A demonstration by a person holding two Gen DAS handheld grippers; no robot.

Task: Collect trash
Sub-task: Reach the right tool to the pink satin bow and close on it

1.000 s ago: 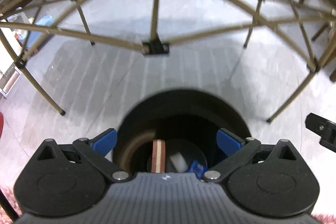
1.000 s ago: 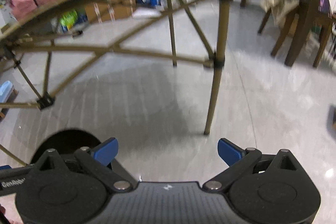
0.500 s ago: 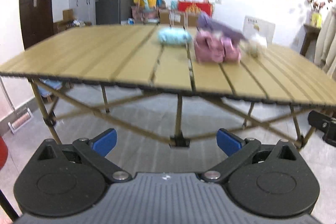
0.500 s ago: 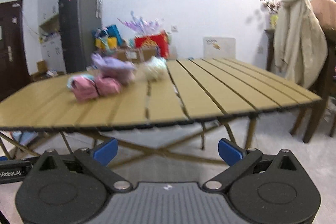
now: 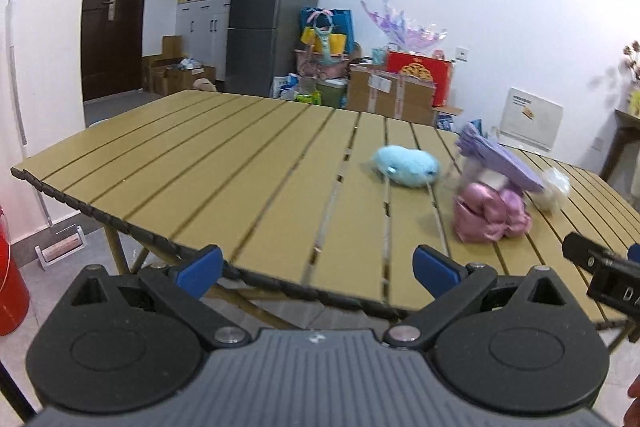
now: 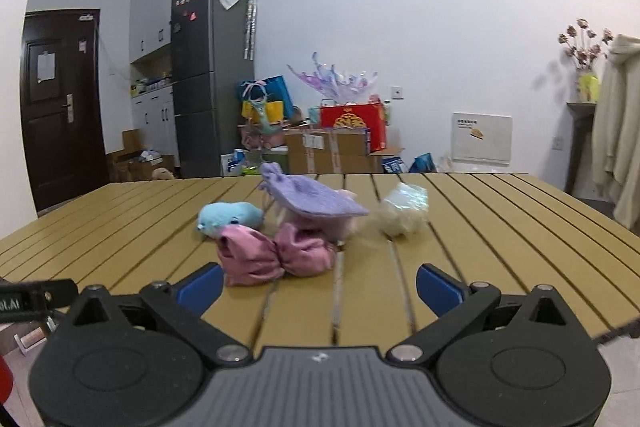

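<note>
We hold both grippers, left (image 5: 316,269) and right (image 6: 320,285), wide and empty, facing the pink cloth bundle (image 6: 276,255) at twelve o'clock for an easy reach.

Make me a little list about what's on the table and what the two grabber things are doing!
surface: slatted tan table
items: blue plush toy, pink cloth bundle, purple cloth, crumpled clear wrapper
layout: all four clustered together; purple cloth sits behind the pink bundle, wrapper off to its right
left hand-held gripper: open, empty, at the table's near edge
right hand-held gripper: open, empty, facing the cluster
touching: neither gripper touches anything
</note>
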